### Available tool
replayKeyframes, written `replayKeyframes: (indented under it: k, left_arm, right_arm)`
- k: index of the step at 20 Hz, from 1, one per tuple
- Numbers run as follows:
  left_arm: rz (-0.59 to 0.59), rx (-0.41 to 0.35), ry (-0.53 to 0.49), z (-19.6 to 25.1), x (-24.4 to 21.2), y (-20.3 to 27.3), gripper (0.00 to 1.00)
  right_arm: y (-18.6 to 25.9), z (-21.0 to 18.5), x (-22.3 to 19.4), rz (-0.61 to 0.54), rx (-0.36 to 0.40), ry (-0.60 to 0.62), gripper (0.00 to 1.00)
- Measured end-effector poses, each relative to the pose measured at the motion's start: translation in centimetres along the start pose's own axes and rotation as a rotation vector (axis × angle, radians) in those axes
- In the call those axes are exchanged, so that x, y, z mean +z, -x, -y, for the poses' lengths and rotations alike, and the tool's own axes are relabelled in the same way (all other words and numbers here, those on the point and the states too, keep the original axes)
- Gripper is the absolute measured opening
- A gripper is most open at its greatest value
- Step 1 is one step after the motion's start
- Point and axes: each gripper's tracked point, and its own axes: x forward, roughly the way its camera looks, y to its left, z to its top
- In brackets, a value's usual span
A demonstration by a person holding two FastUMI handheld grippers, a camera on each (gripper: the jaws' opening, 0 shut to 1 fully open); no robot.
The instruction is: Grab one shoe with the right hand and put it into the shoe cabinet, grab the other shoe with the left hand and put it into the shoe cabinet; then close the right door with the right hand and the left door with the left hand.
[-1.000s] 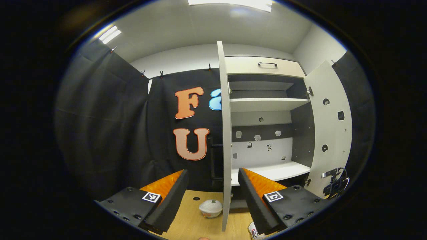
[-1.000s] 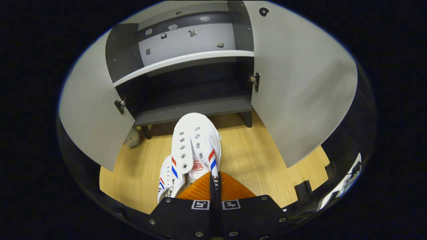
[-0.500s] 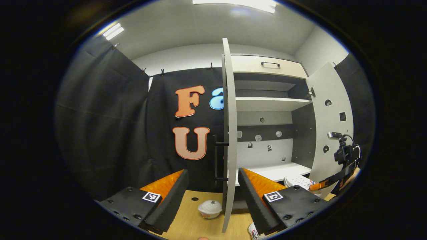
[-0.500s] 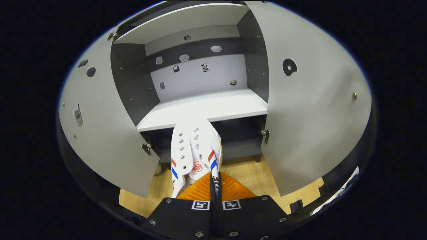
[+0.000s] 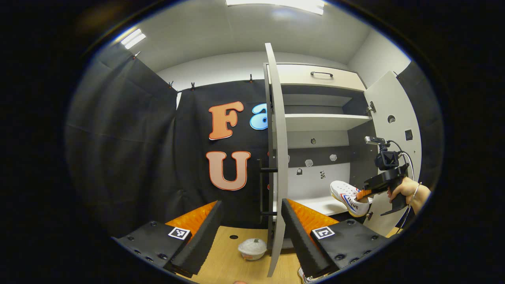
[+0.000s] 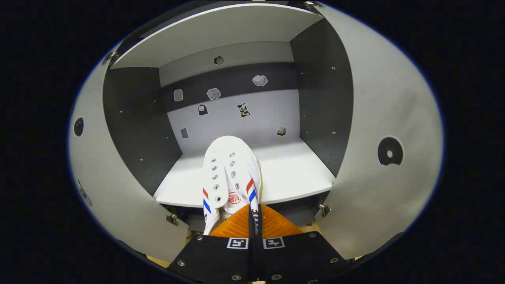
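A white shoe with red and blue stripes hangs toe-first over the front of the cabinet's white middle shelf. My right gripper is shut on its heel. The left gripper view has the same shoe at the shelf, with the right gripper and the hand that holds it. My left gripper stands open and holds nothing, low in front of the left door, which is edge-on. The other shoe lies on the floor, mostly hidden behind one finger.
Both cabinet doors stand wide open, the left door and the right door flanking the shelf. A drawer with a black handle tops the cabinet. A small white lidded bowl sits on the wooden floor beside the left door.
My right gripper has lifted the shoe from the floor up to the middle shelf and moved it toward the cabinet. The left gripper has barely shifted and stays open.
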Motion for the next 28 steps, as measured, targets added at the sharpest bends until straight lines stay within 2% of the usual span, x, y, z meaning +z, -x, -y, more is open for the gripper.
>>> replayKeyframes:
  k: [2,4,7,8,10,12,14,15,16,19,20,21,23,26,28]
  left_arm:
    - [0.003,0.008,-0.004,-0.4,0.1,-0.3,0.94]
    - [0.003,0.012,-0.006,-0.7,-0.1,-0.4,0.99]
    - [-0.001,0.016,-0.013,-0.9,-0.3,-0.6,0.94]
    - [-0.005,0.017,-0.015,-0.9,-0.6,-0.8,0.99]
    - [-0.014,0.025,-0.021,-1.2,-1.1,-1.1,0.99]
    - [-0.026,0.037,-0.027,-1.6,-1.5,-1.2,0.97]
    - [-0.040,0.035,-0.018,-1.3,-1.9,-1.8,0.94]
    - [-0.044,0.032,-0.015,-1.2,-2.0,-2.0,0.96]
    - [-0.047,0.029,-0.017,-0.9,-2.1,-2.0,0.94]
    - [-0.051,0.012,-0.014,0.3,-2.2,-2.0,0.94]
    - [-0.050,0.004,-0.009,0.7,-2.2,-1.9,0.94]
    - [-0.051,-0.004,-0.004,1.2,-2.3,-1.9,0.94]
    - [-0.060,-0.021,0.007,2.2,-2.6,-1.6,0.94]
    - [-0.065,-0.044,0.017,3.7,-2.9,-0.9,0.94]
    - [-0.076,-0.059,0.022,4.7,-3.4,-0.4,0.94]
  right_arm:
    - [-0.2,0.0,-0.3,-0.023,-0.002,-0.026,0.00]
    - [-0.1,0.0,-0.3,-0.048,-0.006,-0.051,0.00]
    - [-0.3,0.1,-0.9,-0.101,-0.032,-0.062,0.00]
    - [-0.2,0.1,-1.3,-0.129,-0.041,-0.067,0.00]
    - [0.0,0.4,-1.5,-0.149,-0.070,-0.062,0.00]
    - [-0.3,0.3,-1.4,-0.157,-0.059,-0.074,0.00]
    - [-0.6,-0.2,-1.6,-0.163,-0.037,-0.071,0.05]
    - [-0.7,-0.2,-1.4,-0.156,-0.032,-0.071,0.11]
    - [-0.3,-0.3,-0.8,-0.129,-0.025,-0.073,0.17]
    - [2.1,-0.6,0.7,-0.069,0.001,-0.088,0.34]
    - [3.0,-0.2,1.1,-0.050,-0.004,-0.072,0.31]
    - [4.2,0.0,1.3,-0.026,-0.004,-0.050,0.46]
    - [6.4,-0.1,1.3,0.006,0.011,-0.023,0.56]
    - [11.0,-0.1,1.5,0.075,0.039,0.029,0.63]
    - [14.0,-0.4,0.9,0.110,0.069,0.052,0.71]
